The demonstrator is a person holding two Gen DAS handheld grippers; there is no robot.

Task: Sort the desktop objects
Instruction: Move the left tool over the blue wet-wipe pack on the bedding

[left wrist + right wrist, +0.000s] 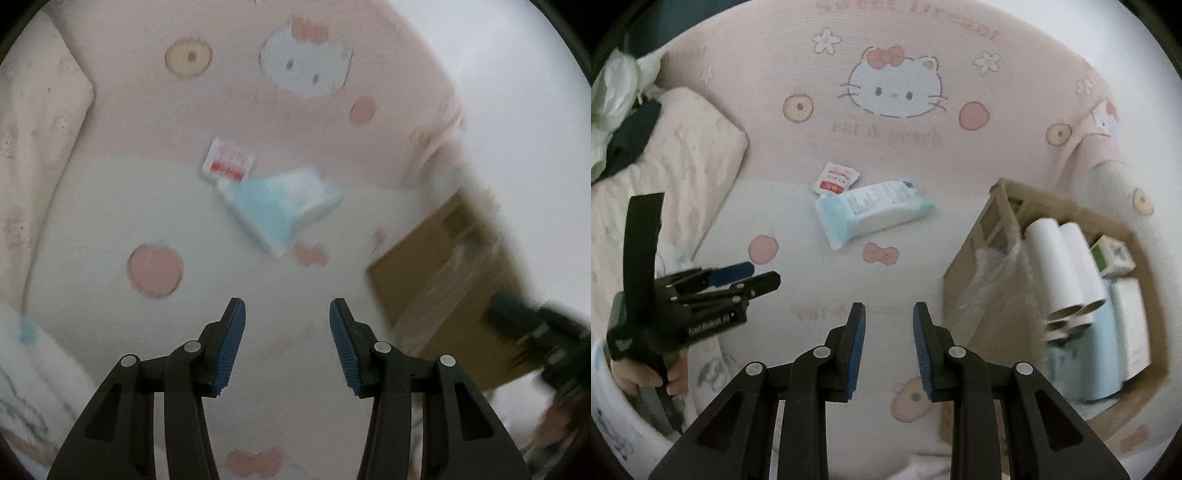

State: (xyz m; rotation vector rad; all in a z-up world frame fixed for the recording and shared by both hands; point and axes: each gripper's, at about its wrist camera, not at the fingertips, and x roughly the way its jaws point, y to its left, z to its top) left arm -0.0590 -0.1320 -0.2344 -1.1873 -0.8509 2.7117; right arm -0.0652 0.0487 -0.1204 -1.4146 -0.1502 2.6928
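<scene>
I'm steering both grippers toward soft blue-white plastic tissue pack [873, 208] lying frame centre on bed sheet [798, 221], red-white sachet [834, 179] touching upper-left corner. Judging light, squashy, slippery; pinching across narrow middle. Left gripper [287, 343] jaws gaping empty; right gripper [888, 349] jaws narrowed, empty.

You're in a bedroom at home, working on a bed, not a desk. The surface under you is a pink and white bedsheet [798, 229] w/ cartoon cat faces, bows, peaches and flowers printed on it, plus some lettering too soft to read. A pillow [683, 155] in matching pale pink sits at the left edge, w/ crumpled white and dark cloth [617, 110] bunched behind it. A white wall [1126, 48] runs along the right. A cardboard box [990, 229] rests on the sheet at right, holding household stuff: white paper rolls [1067, 266], tissue packs, a small carton. All soft furnishings, domestic clutter, no lab or shop gear.
</scene>
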